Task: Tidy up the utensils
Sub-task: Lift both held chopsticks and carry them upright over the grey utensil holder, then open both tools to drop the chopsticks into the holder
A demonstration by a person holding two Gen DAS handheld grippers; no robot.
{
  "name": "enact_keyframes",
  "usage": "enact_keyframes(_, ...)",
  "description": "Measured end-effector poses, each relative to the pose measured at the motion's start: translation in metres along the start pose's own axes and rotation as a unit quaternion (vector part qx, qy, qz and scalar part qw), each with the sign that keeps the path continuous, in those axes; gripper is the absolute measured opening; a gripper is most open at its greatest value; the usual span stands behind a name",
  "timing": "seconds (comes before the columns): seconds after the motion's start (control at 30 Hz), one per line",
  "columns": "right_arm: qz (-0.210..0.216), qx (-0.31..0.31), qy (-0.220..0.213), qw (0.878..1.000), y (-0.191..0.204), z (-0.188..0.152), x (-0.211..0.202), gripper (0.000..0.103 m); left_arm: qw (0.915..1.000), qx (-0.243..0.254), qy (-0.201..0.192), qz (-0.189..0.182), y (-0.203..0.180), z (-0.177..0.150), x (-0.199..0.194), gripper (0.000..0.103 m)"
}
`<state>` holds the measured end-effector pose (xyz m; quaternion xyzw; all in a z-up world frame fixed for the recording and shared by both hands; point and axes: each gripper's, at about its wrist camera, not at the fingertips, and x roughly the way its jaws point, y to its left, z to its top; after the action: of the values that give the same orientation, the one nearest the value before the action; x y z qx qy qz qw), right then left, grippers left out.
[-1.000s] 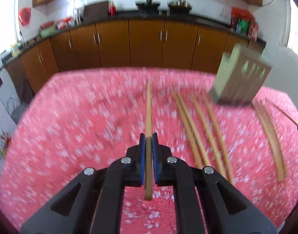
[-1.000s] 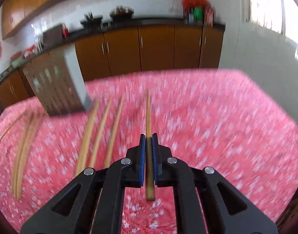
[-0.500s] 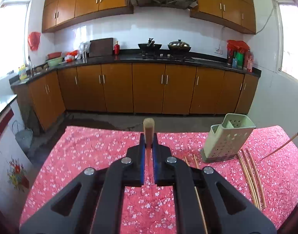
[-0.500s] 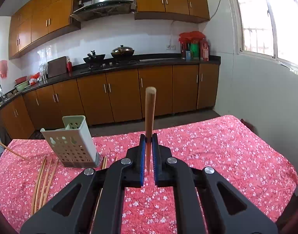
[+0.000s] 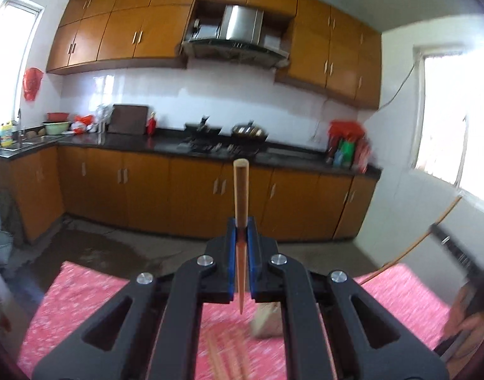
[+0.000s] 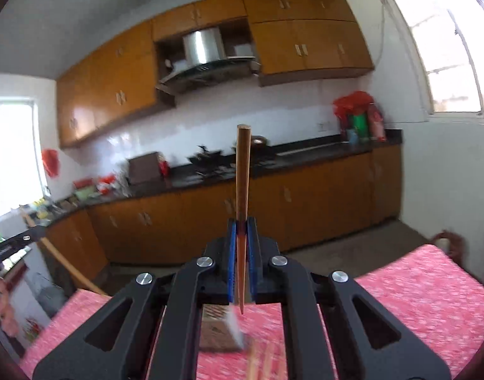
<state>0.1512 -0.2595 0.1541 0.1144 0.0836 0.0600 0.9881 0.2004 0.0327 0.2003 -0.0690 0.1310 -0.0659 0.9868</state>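
My left gripper (image 5: 241, 237) is shut on a wooden chopstick (image 5: 241, 190) that stands upright, thick end up, high above the table. My right gripper (image 6: 241, 237) is shut on another wooden chopstick (image 6: 243, 171), also upright. The pale perforated utensil holder (image 5: 267, 316) sits blurred on the table below the left gripper; it also shows in the right wrist view (image 6: 221, 329). Several loose chopsticks (image 5: 226, 354) lie on the cloth beside it, and also show in the right wrist view (image 6: 264, 361). The other gripper with its chopstick (image 5: 413, 243) shows at right.
The table wears a red flowered cloth (image 5: 83, 300), (image 6: 416, 300). Beyond its far edge are a bare floor (image 5: 99, 247) and brown kitchen cabinets (image 5: 147, 190) under a dark counter. The left gripper (image 6: 10, 250) shows at the right view's left edge.
Both grippers lifted their chopsticks off the table, tipped them upright, and have kept tilting upward, so the table and holder dropped low in both views.
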Motion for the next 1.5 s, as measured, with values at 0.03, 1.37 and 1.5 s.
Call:
enact_keyframes(0.03, 0.010, 0.000, -0.001, 1.000, 0.006, 0.000, 0.006, 0.008, 1.0000, -0.001, -0.008, -0.004, -0.006, 0.003, 0.003, 0.008)
enact_keyframes(1.37, -0.062, 0.024, 0.272, 0.960, -0.054, -0.182, 0.036, 0.029, 0.9803, -0.052, 0.170, 0.086, 0.068, -0.161, 0.009, 0.040)
enact_keyframes(1.5, -0.058, 0.015, 0.323, 0.944, -0.045, -0.229, 0.039, 0.028, 0.9701, -0.065, 0.218, 0.083, 0.080, -0.204, 0.014, 0.040)
